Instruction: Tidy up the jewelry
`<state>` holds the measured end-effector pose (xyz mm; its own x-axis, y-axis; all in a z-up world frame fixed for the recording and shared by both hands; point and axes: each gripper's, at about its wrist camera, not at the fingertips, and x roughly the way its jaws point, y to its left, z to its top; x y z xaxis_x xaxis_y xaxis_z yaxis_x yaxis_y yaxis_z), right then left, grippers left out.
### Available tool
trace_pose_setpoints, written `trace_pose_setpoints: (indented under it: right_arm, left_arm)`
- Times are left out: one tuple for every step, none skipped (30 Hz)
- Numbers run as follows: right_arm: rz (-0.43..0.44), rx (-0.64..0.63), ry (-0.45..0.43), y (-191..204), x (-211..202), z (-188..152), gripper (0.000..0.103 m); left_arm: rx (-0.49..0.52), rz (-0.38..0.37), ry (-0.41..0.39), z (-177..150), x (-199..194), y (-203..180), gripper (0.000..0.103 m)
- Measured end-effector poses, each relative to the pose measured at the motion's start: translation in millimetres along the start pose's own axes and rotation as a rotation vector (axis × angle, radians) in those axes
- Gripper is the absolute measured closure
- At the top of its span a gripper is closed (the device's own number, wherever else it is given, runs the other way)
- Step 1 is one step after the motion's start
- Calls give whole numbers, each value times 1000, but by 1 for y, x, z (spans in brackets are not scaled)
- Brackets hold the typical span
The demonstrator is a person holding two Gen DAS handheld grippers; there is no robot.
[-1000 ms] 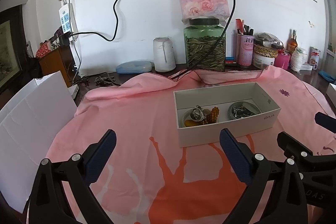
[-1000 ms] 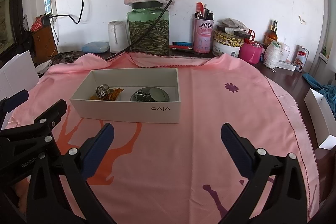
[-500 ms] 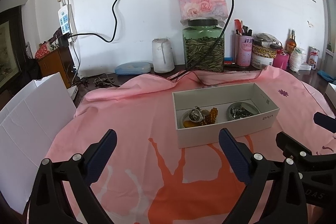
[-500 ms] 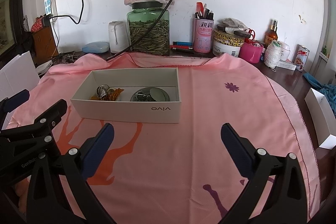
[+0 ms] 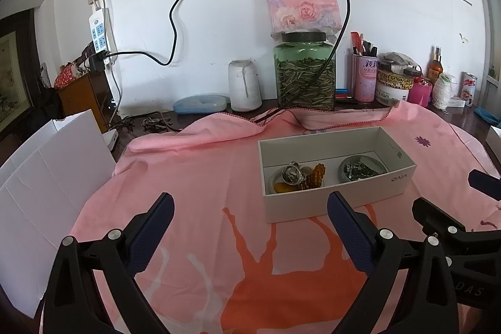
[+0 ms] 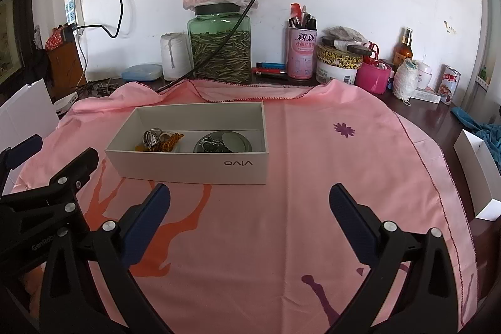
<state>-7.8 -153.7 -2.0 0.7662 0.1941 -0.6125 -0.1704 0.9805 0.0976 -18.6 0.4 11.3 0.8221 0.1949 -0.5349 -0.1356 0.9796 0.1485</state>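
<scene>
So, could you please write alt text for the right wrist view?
An open white vivo box sits on a pink cloth, holding rings and amber beads beside a grey dish of silver jewelry. The right claw hovers open and empty in front; a green jar stands behind.

Bare cloth (image 6: 281, 224) before box (image 6: 188, 168)
</scene>
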Motion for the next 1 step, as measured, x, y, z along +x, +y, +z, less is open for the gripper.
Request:
trace_pose_setpoints:
  right_arm:
    - [0,0,0,0,0,0,6]
  left_arm:
    - [-1,-3,2,0,0,0,7]
